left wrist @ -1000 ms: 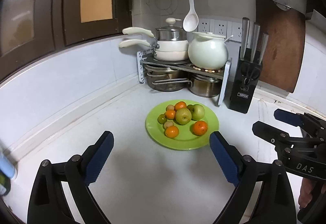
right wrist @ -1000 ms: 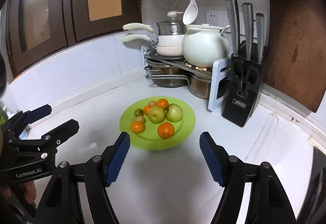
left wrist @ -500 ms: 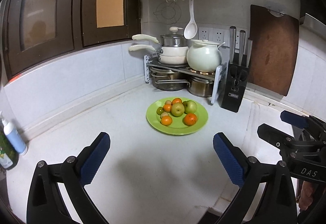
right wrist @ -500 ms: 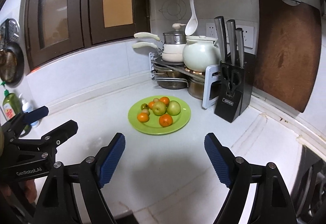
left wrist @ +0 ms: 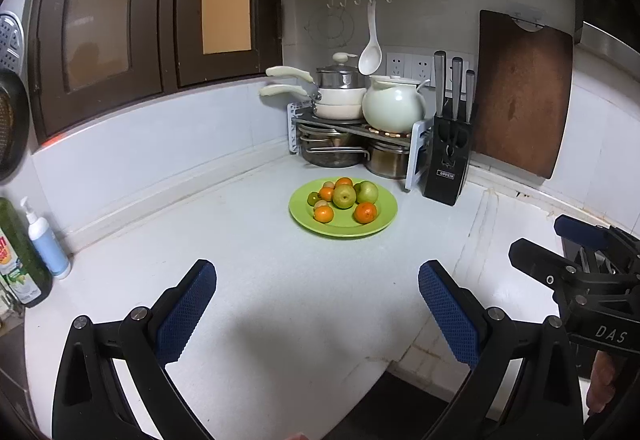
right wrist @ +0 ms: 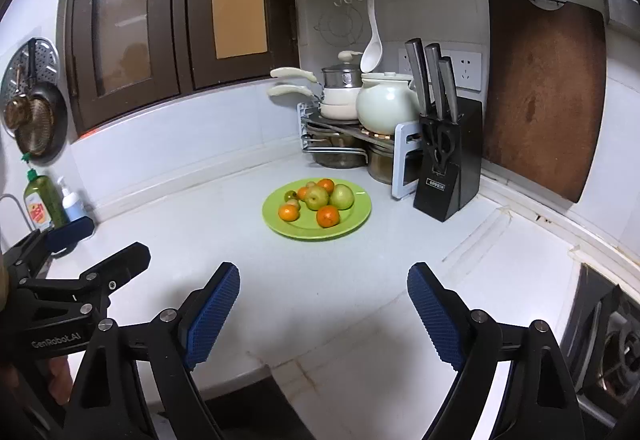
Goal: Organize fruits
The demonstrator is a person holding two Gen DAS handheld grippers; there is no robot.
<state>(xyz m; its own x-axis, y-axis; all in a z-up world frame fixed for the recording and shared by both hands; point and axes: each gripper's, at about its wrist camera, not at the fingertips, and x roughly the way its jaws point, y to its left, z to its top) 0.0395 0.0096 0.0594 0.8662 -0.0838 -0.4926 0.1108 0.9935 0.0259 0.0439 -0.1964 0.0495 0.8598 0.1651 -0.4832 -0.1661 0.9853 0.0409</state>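
A green plate (right wrist: 356, 218) of oranges and apples is seen at mid-frame on the white counter (right wrist: 224, 240). The right gripper (right wrist: 323, 316) is held wide open at the bottom, nothing between its blue pads. The left gripper (right wrist: 94, 246) is seen at lower left. A knife block (right wrist: 448, 168) stands right of the plate.

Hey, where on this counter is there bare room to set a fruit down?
Bare counter lies between the green plate and both open tongs, and left of the plate toward the pump bottle. A strip right of the knife block is free too. The corner around the pot rack is crowded.
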